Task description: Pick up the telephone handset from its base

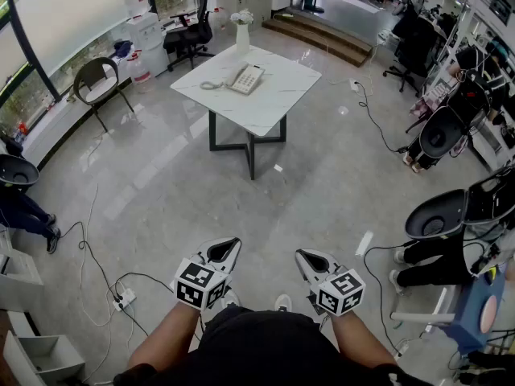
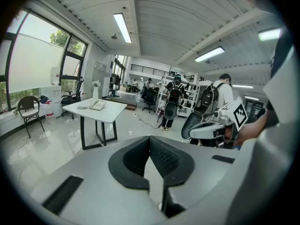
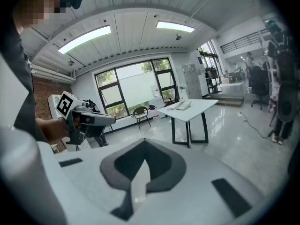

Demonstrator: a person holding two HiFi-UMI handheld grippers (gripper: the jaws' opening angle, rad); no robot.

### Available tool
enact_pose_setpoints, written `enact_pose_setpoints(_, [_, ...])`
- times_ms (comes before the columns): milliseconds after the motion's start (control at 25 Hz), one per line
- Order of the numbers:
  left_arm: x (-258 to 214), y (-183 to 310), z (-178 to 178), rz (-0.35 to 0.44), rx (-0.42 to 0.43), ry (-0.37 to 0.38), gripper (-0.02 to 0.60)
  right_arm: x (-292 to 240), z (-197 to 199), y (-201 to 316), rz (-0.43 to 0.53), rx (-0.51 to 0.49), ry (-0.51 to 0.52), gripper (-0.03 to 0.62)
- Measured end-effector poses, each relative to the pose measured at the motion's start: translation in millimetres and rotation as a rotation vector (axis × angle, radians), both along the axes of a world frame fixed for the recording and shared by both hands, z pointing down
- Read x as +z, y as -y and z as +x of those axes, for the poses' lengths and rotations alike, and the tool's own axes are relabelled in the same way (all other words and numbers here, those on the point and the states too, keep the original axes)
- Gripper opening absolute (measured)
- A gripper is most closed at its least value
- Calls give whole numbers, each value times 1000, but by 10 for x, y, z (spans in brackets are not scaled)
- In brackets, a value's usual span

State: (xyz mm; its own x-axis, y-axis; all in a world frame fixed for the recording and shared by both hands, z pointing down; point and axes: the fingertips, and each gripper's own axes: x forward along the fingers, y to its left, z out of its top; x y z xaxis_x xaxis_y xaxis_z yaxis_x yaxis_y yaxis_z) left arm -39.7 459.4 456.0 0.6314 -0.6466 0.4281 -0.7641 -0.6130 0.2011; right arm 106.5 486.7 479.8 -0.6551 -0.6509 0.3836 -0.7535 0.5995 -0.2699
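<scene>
A white telephone (image 1: 246,79) with its handset lying on the base sits on a white square table (image 1: 278,99) far ahead across the floor. It also shows small in the left gripper view as the telephone (image 2: 97,105) and in the right gripper view as the telephone (image 3: 183,105). My left gripper (image 1: 224,251) and right gripper (image 1: 311,260) are held close to my body, well short of the table. Both have their jaws together with nothing between them, as seen on the left gripper (image 2: 150,140) and the right gripper (image 3: 143,142).
A white vase (image 1: 242,33) stands at the table's far corner. A brown chair (image 1: 98,83) and a black office chair (image 1: 191,32) stand by the windows at left. A power strip with cables (image 1: 122,299) lies on the floor. People with equipment (image 1: 442,131) stand at right.
</scene>
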Motion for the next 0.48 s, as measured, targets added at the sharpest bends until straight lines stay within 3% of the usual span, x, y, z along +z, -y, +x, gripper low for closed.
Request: enact_pose_setpoints(480, [21, -39, 7, -1, 7, -1, 2, -5, -33, -56, 4, -21, -3, 0])
